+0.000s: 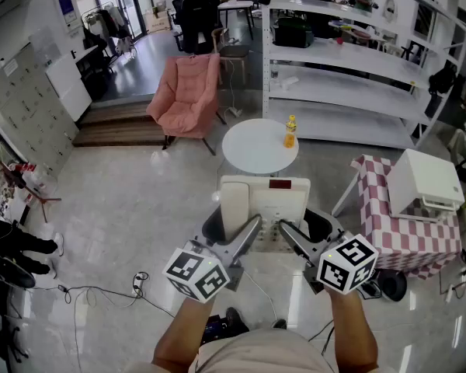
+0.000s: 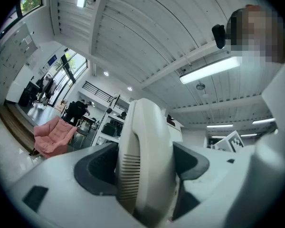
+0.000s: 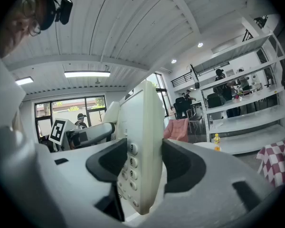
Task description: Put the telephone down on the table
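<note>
The cream plastic telephone (image 1: 266, 202) is up in the air, held over the shiny grey floor (image 1: 124, 216); it is not on anything yet. The left tongs (image 1: 251, 225) pinch the long curved handset (image 2: 147, 160) on the phone's left side; the right tongs (image 1: 284, 230) pinch the flat side with the round number buttons (image 3: 127, 167); both tongs stand wide, because the phone fills the gap between their jaws. The round white desk (image 1: 248, 158) is just past the phone's far edge, and I think that is where the phone should go. A few things could go wrong from here. The left tongs seem to hold only the handset, and I cannot tell if they hold the body under it too; if the two hands pull apart or one goes up more, the handset could lift off and the body could hang from the right tongs alone and tip. If either hand lets go too soon, while the phone is over the floor, it could fall and break. The small yellow bottle (image 1: 290, 131) stands near the right edge of the desk; a phone pushed too far could knock it over.
</note>
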Demonstrator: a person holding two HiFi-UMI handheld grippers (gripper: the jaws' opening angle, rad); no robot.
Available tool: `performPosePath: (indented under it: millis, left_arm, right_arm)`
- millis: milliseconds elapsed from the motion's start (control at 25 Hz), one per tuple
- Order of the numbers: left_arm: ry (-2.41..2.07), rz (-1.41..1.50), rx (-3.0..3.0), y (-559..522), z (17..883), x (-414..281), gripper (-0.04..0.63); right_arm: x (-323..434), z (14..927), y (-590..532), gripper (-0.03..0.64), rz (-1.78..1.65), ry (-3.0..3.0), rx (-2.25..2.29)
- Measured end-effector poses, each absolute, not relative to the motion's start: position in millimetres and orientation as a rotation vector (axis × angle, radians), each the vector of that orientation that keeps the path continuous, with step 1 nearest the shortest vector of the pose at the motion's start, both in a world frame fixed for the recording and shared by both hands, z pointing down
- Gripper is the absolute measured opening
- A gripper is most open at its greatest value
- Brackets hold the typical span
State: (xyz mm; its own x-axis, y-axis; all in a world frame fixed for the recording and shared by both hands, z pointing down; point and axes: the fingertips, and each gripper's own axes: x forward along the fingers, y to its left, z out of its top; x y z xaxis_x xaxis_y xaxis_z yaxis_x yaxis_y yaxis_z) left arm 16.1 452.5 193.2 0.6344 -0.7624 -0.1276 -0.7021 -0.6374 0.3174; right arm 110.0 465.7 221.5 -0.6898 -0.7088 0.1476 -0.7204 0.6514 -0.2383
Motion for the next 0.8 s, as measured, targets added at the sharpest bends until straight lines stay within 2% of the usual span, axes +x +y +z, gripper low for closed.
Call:
performPosePath:
  millis: [800]
  left_arm:
    - [-1.157,-0.352,2.604,430.8,205.0,-9.0,0.345]
  right_arm:
    - [84.3,231.2,446.9,0.216,0.481,-2.788,1.246]
